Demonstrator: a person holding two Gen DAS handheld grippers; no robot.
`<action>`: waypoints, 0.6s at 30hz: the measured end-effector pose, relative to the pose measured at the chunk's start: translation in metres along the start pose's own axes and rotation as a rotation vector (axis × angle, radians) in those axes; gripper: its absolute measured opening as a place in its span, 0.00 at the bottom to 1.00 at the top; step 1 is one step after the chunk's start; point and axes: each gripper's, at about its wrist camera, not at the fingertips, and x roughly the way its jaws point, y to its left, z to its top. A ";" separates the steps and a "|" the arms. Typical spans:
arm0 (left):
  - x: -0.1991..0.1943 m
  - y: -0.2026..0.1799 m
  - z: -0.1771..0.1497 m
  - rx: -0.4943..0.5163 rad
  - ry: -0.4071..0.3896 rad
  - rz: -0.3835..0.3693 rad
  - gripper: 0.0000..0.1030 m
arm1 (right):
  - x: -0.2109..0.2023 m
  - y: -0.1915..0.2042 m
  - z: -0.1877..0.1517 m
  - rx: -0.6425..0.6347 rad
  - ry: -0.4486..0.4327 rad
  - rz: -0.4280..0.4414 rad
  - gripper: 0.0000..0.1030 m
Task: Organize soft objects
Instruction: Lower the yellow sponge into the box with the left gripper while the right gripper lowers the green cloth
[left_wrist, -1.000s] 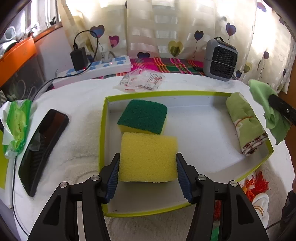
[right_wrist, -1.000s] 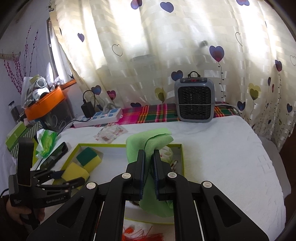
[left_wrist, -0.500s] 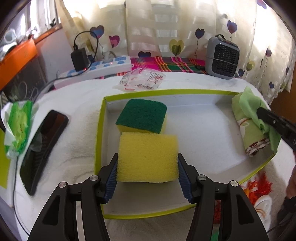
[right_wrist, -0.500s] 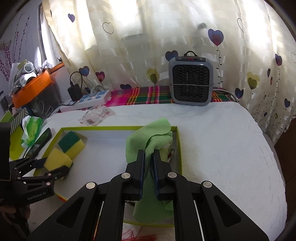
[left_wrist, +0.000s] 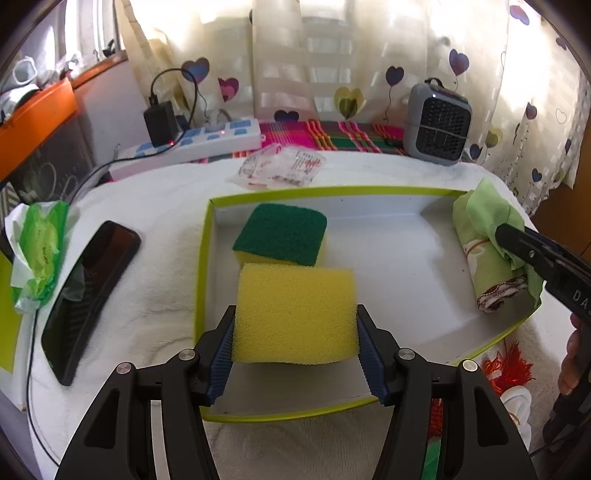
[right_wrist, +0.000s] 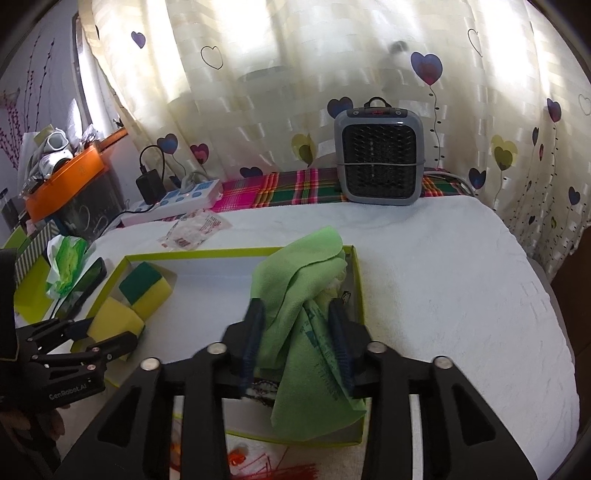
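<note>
The right gripper (right_wrist: 295, 343) is opening, releasing the limp, light cloth (right_wrist: 299, 273) by the tray's (right_wrist: 236, 253) right edge. The left gripper (left_wrist: 295, 347) is opening around the squashy sponge (left_wrist: 295, 310); I'd take its sides.

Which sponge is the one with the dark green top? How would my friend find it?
Find the big white tray with the lime-green rim on the white towel. In its back left corner sits the green-topped sponge, just behind the all-yellow sponge. Its top is a dark green scrubbing layer over yellow foam; its neighbour is plain yellow all over.
</note>
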 end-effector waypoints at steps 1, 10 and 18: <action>-0.001 0.000 0.000 0.001 -0.004 0.000 0.58 | 0.000 0.001 0.000 -0.002 -0.002 -0.001 0.46; 0.011 -0.008 -0.003 0.052 0.053 0.006 0.58 | -0.003 0.005 0.000 -0.025 -0.013 -0.007 0.52; 0.005 -0.006 -0.002 0.050 0.022 0.002 0.65 | -0.006 0.007 0.000 -0.031 -0.020 0.005 0.60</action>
